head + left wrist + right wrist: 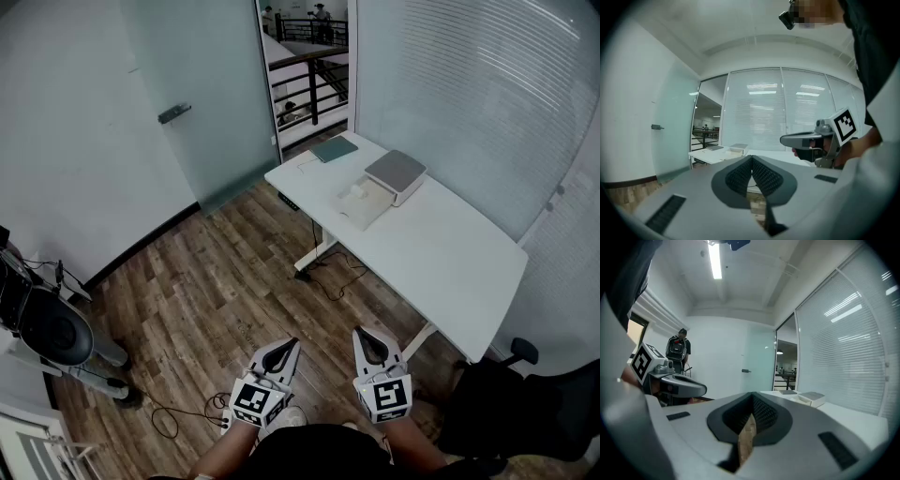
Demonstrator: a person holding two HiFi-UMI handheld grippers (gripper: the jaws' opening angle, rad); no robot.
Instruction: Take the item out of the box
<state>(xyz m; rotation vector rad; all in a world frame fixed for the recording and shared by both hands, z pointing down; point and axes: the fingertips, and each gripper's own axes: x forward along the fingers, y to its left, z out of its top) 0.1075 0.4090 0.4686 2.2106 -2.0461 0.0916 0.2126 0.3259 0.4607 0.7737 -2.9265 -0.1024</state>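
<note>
Two grippers, both held low by the body, well short of the work. Far left, a machine (52, 333) parked on the floor, with a cable (173, 417) looping over the boards near the feet. Next along, the left gripper (291, 345): jaws pressed together, pads meeting, nothing between them. Just beside it, the right gripper (362, 334): likewise clamped on nothing, tips touching, aimed about level.

Then the desk (450, 262), well apart from both. At its far end, the box (396, 174), grey-topped, with a pale open part (361, 202) touching its near side. Lid or tray, cannot tell from here. No making out the item at this range; presumably in there. Beyond the box, a dark pad (334, 148) near the far corner. Far right, a chair (525, 412) by the desk's near end.

Nothing begun, by the look of it.

Plenty to go wrong from here:
- Could snag a foot on that cable while stepping in.
- Could clip the chair on the right.
- Must open up before arriving; closed tips would only shove the box along the smooth top, maybe off the far edge.
- Might grab the wrong piece, with lid and tray so alike.
- Might lift the box along with the item unless the other gripper pins it down.
</note>
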